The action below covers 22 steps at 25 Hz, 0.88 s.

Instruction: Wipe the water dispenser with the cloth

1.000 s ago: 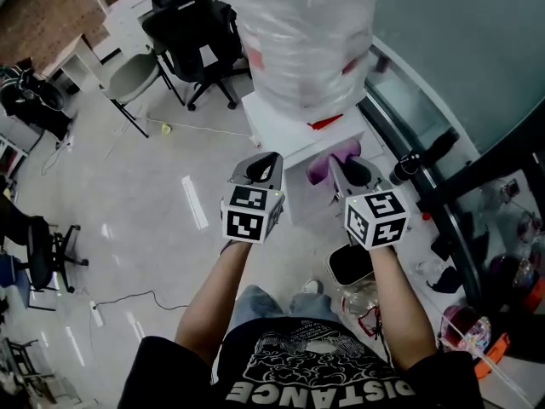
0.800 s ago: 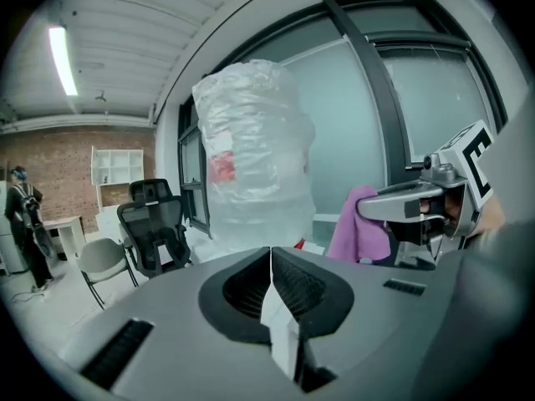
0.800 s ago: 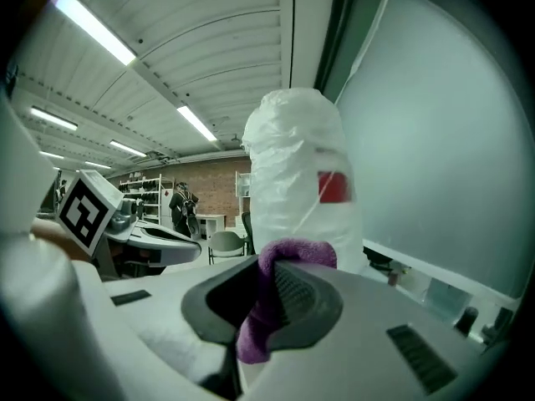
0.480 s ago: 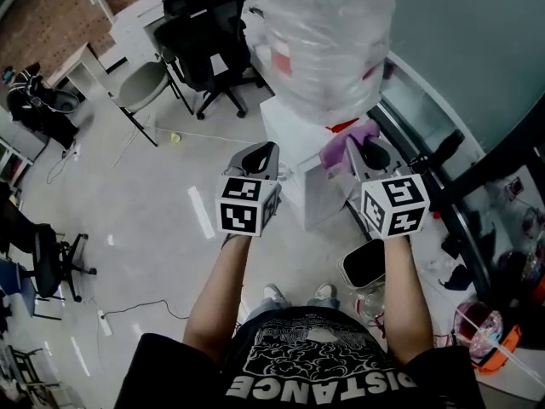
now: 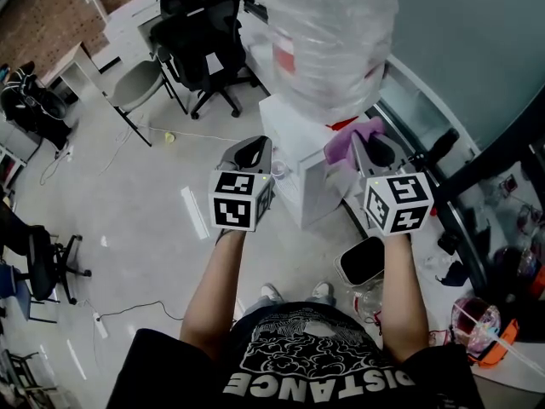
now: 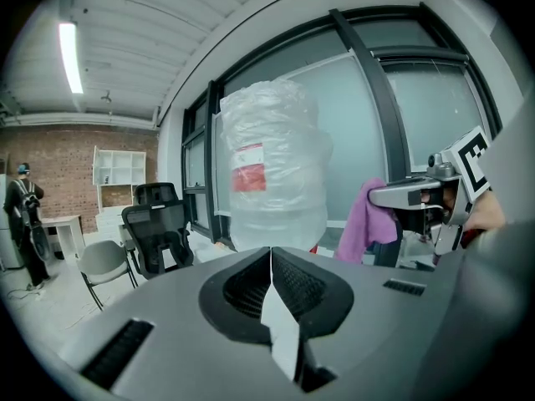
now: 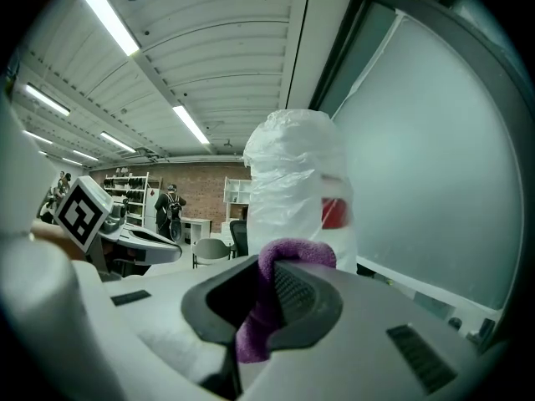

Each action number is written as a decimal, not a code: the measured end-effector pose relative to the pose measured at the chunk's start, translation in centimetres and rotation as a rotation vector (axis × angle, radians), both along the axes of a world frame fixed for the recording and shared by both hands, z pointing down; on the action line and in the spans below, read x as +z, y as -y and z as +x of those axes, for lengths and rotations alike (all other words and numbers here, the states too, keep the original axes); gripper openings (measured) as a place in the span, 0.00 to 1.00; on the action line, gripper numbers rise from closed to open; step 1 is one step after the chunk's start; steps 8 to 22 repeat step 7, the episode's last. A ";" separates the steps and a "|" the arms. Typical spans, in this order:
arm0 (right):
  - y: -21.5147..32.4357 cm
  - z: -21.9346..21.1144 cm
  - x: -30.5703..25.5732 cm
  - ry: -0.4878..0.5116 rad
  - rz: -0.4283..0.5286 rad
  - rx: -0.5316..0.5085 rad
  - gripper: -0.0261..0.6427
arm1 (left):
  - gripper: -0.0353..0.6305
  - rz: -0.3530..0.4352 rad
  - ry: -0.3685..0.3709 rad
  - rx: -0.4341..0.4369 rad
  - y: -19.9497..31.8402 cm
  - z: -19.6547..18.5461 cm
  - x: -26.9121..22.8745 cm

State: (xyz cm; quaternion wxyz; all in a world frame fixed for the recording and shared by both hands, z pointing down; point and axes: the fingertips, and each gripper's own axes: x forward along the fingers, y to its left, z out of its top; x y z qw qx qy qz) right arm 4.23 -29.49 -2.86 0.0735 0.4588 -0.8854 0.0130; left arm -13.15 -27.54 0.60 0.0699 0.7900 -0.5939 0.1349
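Observation:
The white water dispenser stands against the glass wall with a big plastic-wrapped bottle on top. My right gripper is shut on a purple cloth, held level with the dispenser's top at its right side. The right gripper view has the cloth pinched between the jaws, with the bottle just ahead. My left gripper is shut on nothing, left of the dispenser's front. From the left gripper view I see the bottle ahead and the cloth hanging from the right gripper at right.
A black bin sits on the floor by the dispenser's right foot. Black office chairs and a grey chair stand behind to the left. Clutter lies along the glass wall at right. A cable runs across the floor.
Both grippers have lifted and moved forward toward the dispenser. The cloth has risen from beside the dispenser's lower front to its top right edge.

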 end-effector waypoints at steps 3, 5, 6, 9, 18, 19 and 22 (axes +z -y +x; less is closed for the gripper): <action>-0.2 0.0 0.0 -0.005 0.004 -0.001 0.09 | 0.09 -0.001 0.002 0.008 -0.1 0.4 0.2; -0.4 -0.1 -0.1 -0.003 0.005 -0.005 0.09 | 0.09 -0.001 0.002 0.012 -0.3 0.6 0.2; -0.5 -0.1 -0.2 0.000 0.007 -0.006 0.09 | 0.09 -0.001 0.002 0.014 -0.3 0.7 0.3; -0.7 -0.1 -0.3 0.002 0.008 -0.008 0.09 | 0.09 0.000 0.002 0.016 -0.4 0.8 0.3; -0.7 -0.1 -0.3 0.002 0.008 -0.008 0.09 | 0.09 0.000 0.002 0.016 -0.4 0.8 0.3; -0.7 -0.1 -0.3 0.002 0.008 -0.008 0.09 | 0.09 0.000 0.002 0.016 -0.4 0.8 0.3; -0.7 -0.1 -0.3 0.002 0.008 -0.008 0.09 | 0.09 0.000 0.002 0.016 -0.4 0.8 0.3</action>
